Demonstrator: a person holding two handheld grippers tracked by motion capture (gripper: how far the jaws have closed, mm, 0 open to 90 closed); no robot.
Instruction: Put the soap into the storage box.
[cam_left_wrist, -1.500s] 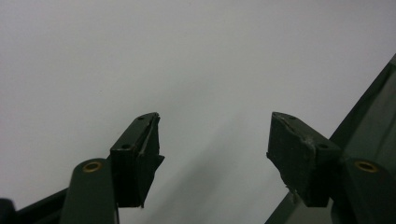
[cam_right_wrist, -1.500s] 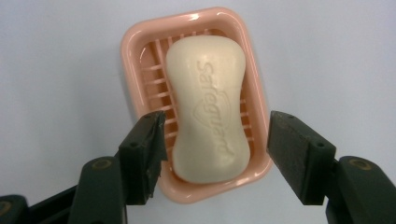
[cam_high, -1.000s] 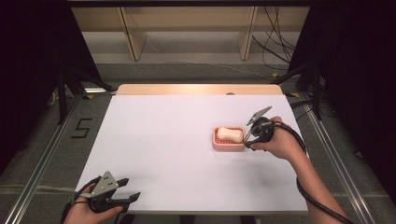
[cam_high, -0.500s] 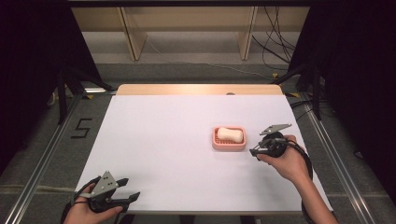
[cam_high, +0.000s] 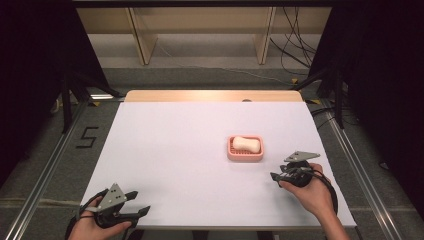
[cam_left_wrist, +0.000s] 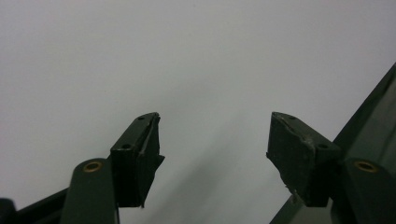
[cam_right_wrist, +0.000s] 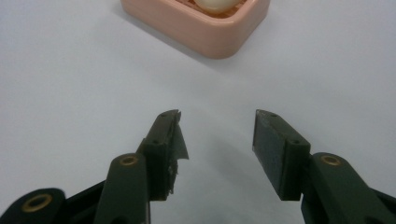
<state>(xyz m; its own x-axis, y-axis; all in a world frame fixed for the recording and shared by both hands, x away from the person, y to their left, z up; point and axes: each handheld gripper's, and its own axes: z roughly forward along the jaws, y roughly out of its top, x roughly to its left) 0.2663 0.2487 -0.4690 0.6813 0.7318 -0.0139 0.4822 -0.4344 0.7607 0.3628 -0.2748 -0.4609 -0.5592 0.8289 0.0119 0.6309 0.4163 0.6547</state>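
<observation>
High view, soap dish (cam_high: 245, 155) near right hand-held gripper (cam_high: 276, 176)

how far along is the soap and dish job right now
Done, by the look of it: the soap bar lies in the pink dish. In hand: nothing; the right gripper, whose jaws have just been closing, is empty and apart from the dish. The left gripper rests open at the table's near edge. Nothing visibly remains.

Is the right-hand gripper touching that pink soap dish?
Apart. In the right gripper view, bare white table lies between the open right gripper and the pink soap dish; nothing sits between its jaws.
</observation>
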